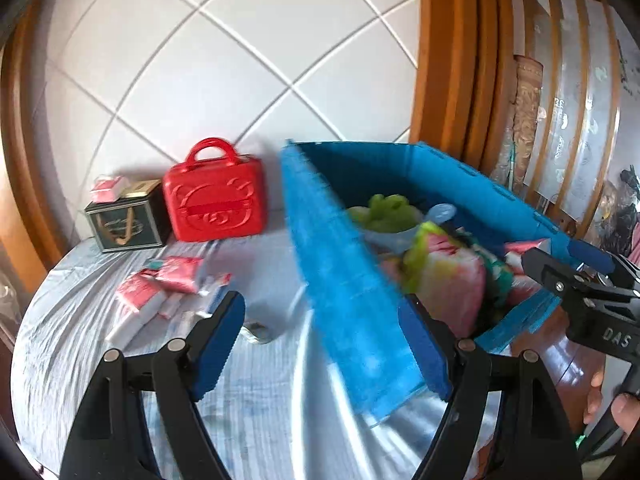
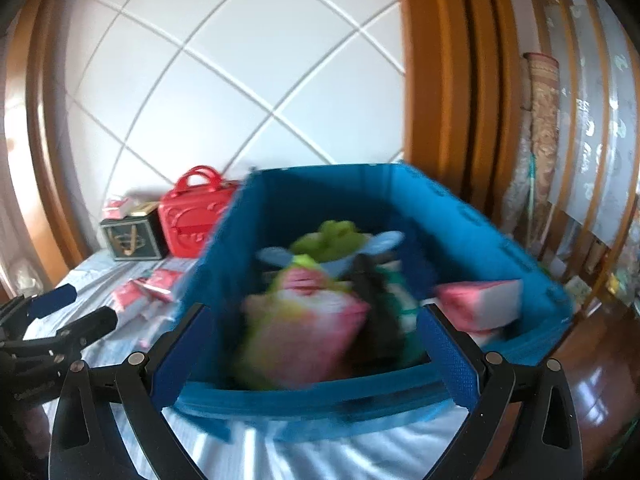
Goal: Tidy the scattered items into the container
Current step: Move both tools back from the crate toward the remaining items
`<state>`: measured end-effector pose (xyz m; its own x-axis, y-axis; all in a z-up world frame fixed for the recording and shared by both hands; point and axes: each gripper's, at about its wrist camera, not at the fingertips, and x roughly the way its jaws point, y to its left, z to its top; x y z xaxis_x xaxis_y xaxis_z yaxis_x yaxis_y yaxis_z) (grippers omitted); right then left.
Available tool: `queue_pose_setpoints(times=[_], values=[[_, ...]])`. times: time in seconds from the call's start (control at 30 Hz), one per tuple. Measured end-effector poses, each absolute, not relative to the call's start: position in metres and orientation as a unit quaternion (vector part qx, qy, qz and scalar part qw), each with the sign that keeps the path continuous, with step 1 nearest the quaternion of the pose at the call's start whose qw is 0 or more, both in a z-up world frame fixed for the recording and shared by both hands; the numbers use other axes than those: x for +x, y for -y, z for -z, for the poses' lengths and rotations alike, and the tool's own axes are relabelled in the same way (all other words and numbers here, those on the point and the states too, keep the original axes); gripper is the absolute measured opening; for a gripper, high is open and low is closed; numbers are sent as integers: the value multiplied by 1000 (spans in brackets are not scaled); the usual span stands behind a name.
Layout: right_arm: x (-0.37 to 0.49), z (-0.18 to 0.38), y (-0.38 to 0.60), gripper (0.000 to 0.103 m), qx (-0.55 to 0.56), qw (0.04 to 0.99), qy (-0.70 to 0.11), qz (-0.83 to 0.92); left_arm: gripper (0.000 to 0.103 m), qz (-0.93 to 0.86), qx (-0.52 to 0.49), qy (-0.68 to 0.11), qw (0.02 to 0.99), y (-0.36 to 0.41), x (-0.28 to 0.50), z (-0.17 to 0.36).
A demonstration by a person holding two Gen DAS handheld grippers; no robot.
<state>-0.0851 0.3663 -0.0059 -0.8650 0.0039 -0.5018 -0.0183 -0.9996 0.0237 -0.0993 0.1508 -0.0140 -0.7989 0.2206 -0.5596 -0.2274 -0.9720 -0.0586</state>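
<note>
Left wrist view: one blue bin (image 1: 352,264), one red case (image 1: 216,200), one tin (image 1: 126,220). The bin's wall lies between the left tongs (image 1: 322,344), apart; right tongs (image 2: 316,356) apart, empty.

Ribbed blue plastic container (image 2: 460,216), glossy case (image 1: 214,204)

Black two-finger left gripper (image 1: 322,344), blue textured fingers (image 1: 218,344), silver pivot screws; right gripper (image 2: 316,354) alike, white "DAS" lettering
</note>
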Motion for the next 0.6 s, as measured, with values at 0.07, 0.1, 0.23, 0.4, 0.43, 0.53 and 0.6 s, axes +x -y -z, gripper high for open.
queue_pose_setpoints(times=[0.07, 0.1, 0.23, 0.4, 0.43, 0.53, 0.6], values=[[-86, 7, -332, 103, -260, 10, -12, -965, 79, -948, -297, -9, 115, -111, -94, 18], [-87, 8, -316, 103, -263, 9, -14, -965, 79, -948, -299, -9, 112, -89, -91, 20], [-88, 12, -238, 103, -263, -10, -11, -965, 79, -946, -308, -2, 104, -19, -86, 29], [-89, 16, -166, 103, -267, -41, 9, -963, 79, -940, -330, 25, 82, 52, -88, 41], [-92, 18, -154, 103, -269, -47, 14, -962, 79, -941, -331, 36, 70, 66, -88, 44], [-103, 27, -129, 103, -279, -64, 22, -958, 79, -937, -343, 58, 29, 105, -95, 55], [-110, 38, -117, 103, -291, -78, 24, -953, 79, -935, -352, 54, -2, 124, -99, 62]])
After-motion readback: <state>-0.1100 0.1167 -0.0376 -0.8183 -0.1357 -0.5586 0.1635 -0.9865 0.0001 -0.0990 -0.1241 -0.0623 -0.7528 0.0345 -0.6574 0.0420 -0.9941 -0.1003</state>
